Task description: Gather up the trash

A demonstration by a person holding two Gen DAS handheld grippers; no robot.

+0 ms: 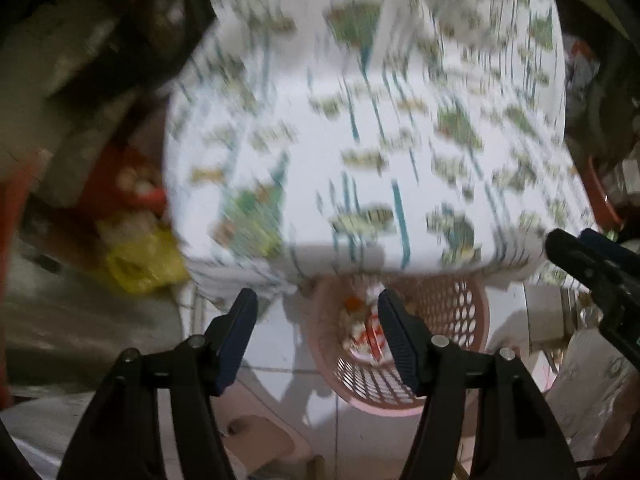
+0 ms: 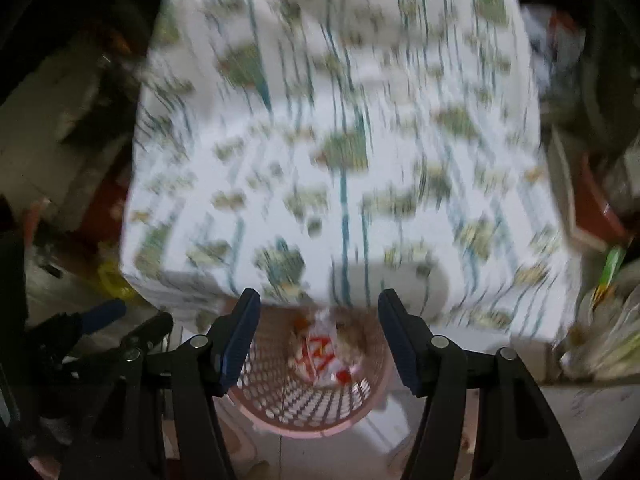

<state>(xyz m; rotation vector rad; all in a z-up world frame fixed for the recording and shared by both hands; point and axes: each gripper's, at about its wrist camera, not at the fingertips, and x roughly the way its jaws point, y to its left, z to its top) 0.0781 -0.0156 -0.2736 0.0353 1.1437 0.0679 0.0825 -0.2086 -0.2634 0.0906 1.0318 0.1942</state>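
Patterned tablecloth point(image 1: 360, 128) — pink mesh basket point(image 2: 308, 408) of trash point(image 2: 324, 356)

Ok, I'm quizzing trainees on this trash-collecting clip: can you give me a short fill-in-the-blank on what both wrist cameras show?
1. The perforated basket on the floor is ____ in colour.
2. The crumpled wrapper with red print lies ____ the basket.
3. Nothing sits between the fingers of the left gripper or the right gripper; both are ____.
4. The cloth covering the table is white with a ____ and teal pattern.

Missing words: pink; inside; open; green
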